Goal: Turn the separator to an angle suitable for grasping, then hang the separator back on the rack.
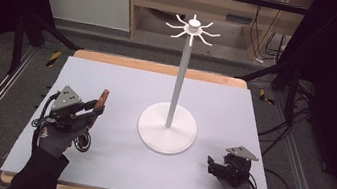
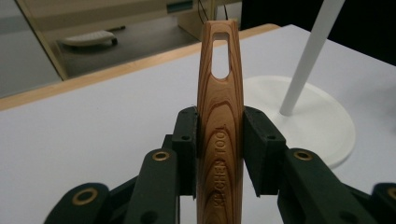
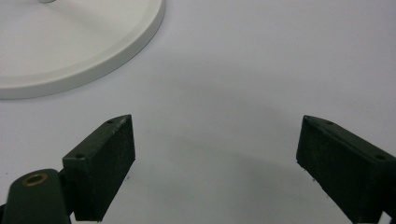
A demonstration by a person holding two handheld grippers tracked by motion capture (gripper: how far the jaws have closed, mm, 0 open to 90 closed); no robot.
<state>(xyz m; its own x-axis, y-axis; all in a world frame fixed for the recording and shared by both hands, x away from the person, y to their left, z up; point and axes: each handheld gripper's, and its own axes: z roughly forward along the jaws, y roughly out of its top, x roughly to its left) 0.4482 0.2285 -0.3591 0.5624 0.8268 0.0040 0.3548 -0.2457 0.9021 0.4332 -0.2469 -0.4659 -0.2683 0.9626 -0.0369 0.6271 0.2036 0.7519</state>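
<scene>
A wooden kitchen tool handle point(image 2: 220, 116) with a slot near its tip and "KITCHEN TOOL" stamped on it stands between the jaws of my left gripper point(image 2: 219, 140), which is shut on it. In the high view that left gripper point(image 1: 92, 112) is at the table's left with the wooden handle point(image 1: 101, 102) pointing up and away. A white hanging stand point(image 1: 167, 127) with a round base, a tall pole and hooked arms at the top point(image 1: 193, 29) stands mid-table. My right gripper point(image 1: 210, 164) rests low at the front right, open, with nothing between its jaws point(image 3: 215, 158).
The pale grey table top point(image 1: 122, 82) has a wooden rim at the back. The stand's base edge point(image 3: 93, 51) lies just ahead and left of the right gripper. A black cable point(image 1: 81, 143) coils beside the left hand. Shelving and cables sit behind the table.
</scene>
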